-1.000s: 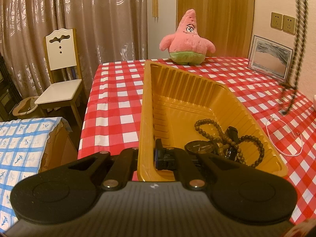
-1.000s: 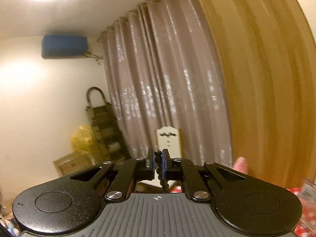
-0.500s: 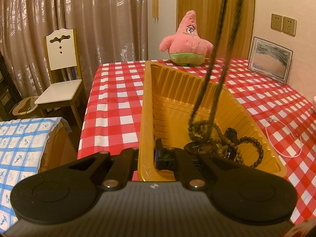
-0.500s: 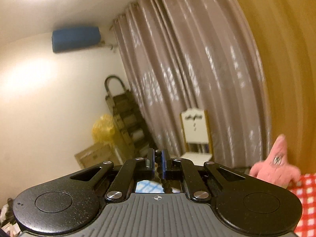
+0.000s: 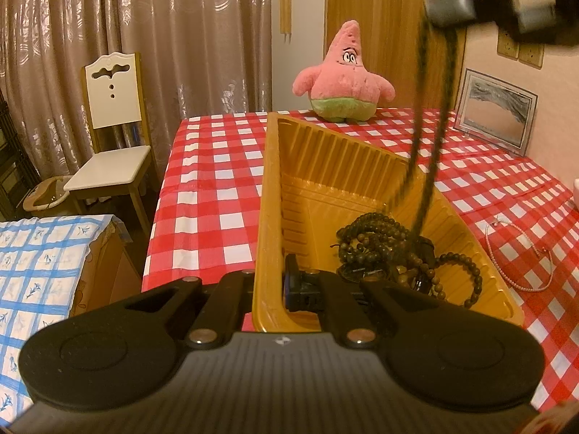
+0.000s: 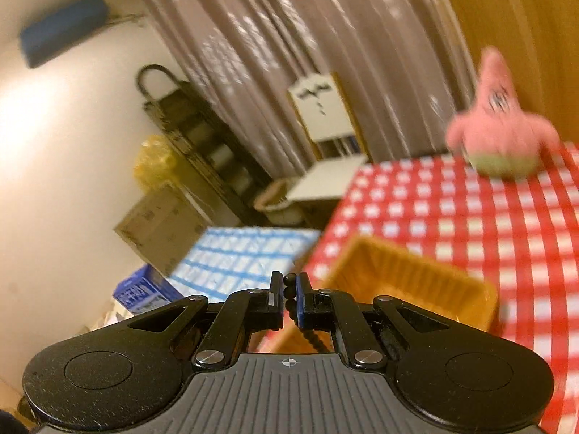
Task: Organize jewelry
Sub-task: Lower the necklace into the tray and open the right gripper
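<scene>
A yellow plastic tray (image 5: 325, 166) lies on the red-checked table. My left gripper (image 5: 281, 286) is shut on the tray's near wall, one finger inside and one outside. My right gripper (image 6: 288, 289) is shut on a long dark bead necklace (image 6: 289, 291). In the left wrist view the right gripper (image 5: 506, 0) is a blur at the top right. The bead necklace (image 5: 430, 144) hangs from it in two strands, and its lower end is piled in the tray beside a dark bead bracelet (image 5: 459, 271) and a watch. The tray (image 6: 398, 271) shows below the right gripper.
A thin pale pearl necklace (image 5: 517, 253) lies on the cloth right of the tray. A pink star plush (image 5: 343, 86) sits at the table's far edge and a framed picture (image 5: 495, 108) leans on the right wall. A white chair (image 5: 112, 126) and a blue-checked box (image 5: 36, 253) stand left.
The right gripper came down and tilted toward the table, entering the left wrist view. The hanging necklace swung from the right to over the tray, and more of it coils inside. The left gripper stayed put.
</scene>
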Tool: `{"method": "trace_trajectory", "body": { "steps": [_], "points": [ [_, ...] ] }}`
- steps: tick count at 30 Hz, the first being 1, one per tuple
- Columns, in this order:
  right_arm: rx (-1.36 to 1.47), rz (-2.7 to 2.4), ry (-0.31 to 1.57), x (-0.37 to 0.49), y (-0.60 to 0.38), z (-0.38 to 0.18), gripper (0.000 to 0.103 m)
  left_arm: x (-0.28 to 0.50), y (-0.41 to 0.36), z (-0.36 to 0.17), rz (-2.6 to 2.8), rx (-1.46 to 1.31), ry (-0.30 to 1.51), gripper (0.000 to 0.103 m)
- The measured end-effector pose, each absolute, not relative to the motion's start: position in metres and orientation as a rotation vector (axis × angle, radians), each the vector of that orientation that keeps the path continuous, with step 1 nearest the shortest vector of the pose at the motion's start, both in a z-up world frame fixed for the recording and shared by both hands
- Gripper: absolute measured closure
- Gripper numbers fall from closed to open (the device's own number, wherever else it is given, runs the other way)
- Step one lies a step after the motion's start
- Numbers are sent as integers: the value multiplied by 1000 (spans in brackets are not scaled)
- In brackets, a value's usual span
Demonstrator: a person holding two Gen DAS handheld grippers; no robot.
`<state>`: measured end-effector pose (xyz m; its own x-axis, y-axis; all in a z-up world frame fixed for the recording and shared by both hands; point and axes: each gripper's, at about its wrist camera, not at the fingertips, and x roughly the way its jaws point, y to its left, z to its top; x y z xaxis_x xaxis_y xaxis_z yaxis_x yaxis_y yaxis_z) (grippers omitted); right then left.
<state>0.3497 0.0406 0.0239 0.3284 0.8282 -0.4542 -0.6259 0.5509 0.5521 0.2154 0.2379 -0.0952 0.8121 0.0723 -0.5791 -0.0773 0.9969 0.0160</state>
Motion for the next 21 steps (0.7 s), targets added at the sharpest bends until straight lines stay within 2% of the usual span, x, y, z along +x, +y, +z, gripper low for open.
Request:
{"method": "trace_trajectory", "body": {
  "steps": [11,16,18,19,20,21],
  "points": [
    [293,840,972,342,29,-79,96,216,238,-95,84,-12,617,100],
    [180,799,959,328,37,-92,94,216,238,-95,86,-11,615,100],
    [124,783,939,323,38,-91,80,216,238,-95,86,-12,615,100],
    [108,782,921,319,37,-89,64,216,238,-95,87,-13,615,100],
    [107,782,905,314,35,-87,57,216,237,-95,87,-13,616,100],
    [116,780,892,312,32,-85,56,215,237,-95,88,-14,615,100]
  ]
}}
